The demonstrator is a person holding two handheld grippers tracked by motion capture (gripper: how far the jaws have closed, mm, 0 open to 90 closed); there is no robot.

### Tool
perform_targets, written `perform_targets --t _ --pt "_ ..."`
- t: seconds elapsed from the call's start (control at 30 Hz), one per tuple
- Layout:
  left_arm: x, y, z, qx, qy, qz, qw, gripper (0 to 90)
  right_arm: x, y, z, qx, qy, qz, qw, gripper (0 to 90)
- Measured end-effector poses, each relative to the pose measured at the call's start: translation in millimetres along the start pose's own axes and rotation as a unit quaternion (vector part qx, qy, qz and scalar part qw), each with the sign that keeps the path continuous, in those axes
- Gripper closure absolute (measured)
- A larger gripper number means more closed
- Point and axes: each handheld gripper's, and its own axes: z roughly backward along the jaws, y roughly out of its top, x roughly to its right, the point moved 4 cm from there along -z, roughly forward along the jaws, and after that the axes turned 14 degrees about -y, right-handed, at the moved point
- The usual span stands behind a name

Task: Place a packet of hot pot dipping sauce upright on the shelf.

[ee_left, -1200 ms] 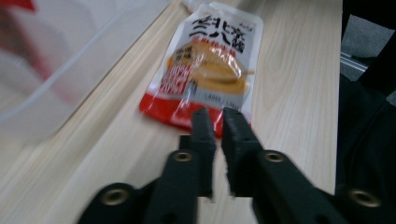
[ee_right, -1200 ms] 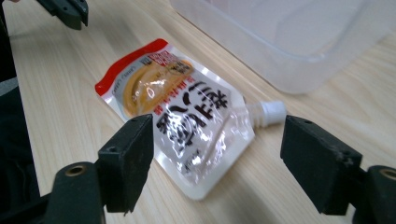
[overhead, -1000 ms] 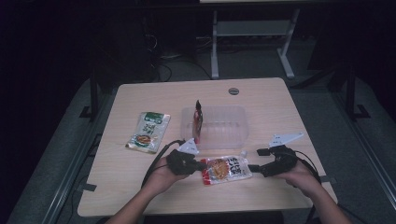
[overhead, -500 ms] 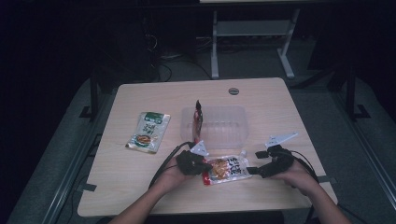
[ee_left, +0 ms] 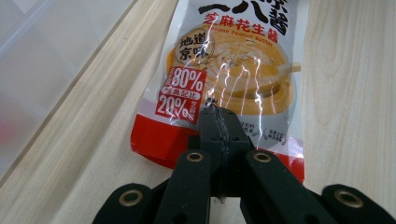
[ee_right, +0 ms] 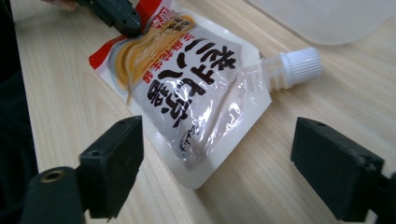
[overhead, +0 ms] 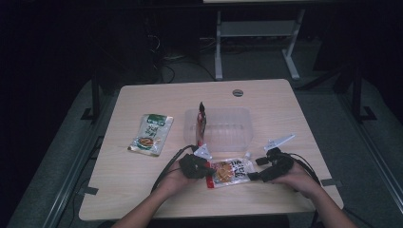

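A sauce pouch (overhead: 230, 172) is lying flat near the desk's (overhead: 142, 190) six o'clock edge, just in front of a clear tray (overhead: 223, 126). The left gripper (ee_left: 218, 122) is pressing its closed jaws on the pouch's red bottom edge, while the right gripper (ee_right: 217, 158) (jaws gaping wide, gripping nothing) is hovering at the pouch's three o'clock side, near its white cap (ee_right: 299, 67).

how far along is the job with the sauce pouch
Done, apparently: a red packet already stands in the clear tray. In hand: the left gripper is shut on the red bottom edge of the sauce pouch, which lies flat on the table; the right gripper is open near its cap end. Left: the pouch and probably the green packet.
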Motion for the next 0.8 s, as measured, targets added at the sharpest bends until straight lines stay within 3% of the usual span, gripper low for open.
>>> perform_targets --t 0.47,0.8 --pt "-0.4 -0.7 -0.1 0.004 -0.003 0.003 1.0 89.9 -7.7 3.8 -7.9 -0.007 0.02 0.008 0.9997 27.7" --pt "-1.0 -1.0 0.1 0.005 -0.004 0.003 1.0 89.9 -7.9 8.0 -14.1 0.001 0.039 -0.006 0.9992 44.1"
